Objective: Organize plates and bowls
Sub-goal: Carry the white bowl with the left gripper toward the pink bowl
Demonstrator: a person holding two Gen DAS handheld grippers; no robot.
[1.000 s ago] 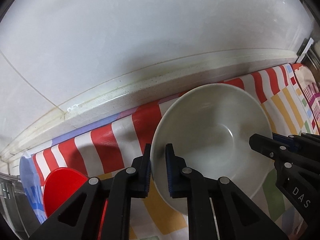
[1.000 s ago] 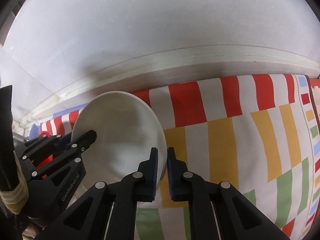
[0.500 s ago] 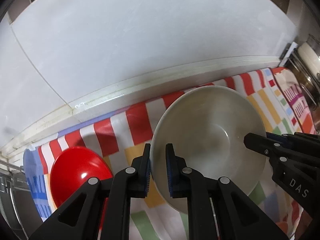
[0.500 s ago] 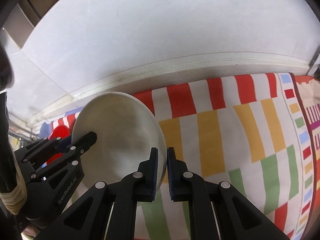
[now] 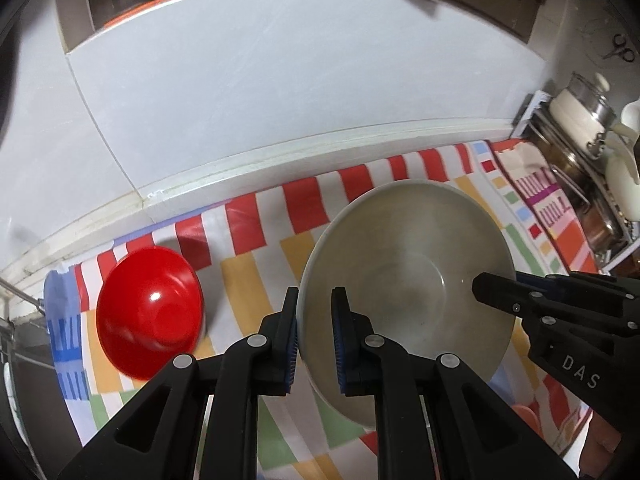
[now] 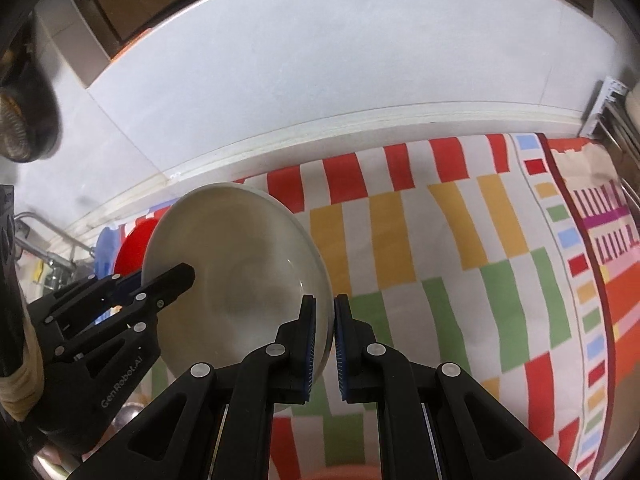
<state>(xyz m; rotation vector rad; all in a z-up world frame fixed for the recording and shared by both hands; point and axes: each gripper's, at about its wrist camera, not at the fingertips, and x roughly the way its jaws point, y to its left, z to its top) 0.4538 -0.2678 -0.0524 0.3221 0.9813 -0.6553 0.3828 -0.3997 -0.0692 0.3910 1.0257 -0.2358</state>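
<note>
Striped cloth [image 5: 248,264] over bench, tiled wall behind. White bowl [image 5: 408,264] held aloft, left gripper [image 5: 314,340] and right gripper [image 6: 325,346] fingers clamped on opposite rims. Red bowl [image 5: 150,312] far left. Step: carrying; next, likely nest it squarely.

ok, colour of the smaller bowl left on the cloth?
Glossy red bowl, clearest in the left wrist view.

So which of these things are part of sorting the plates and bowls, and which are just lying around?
Part of the job:
- white bowl, held at its rim by left gripper and right gripper
- red bowl

Just lying around:
- striped cloth
- metal pots
</note>
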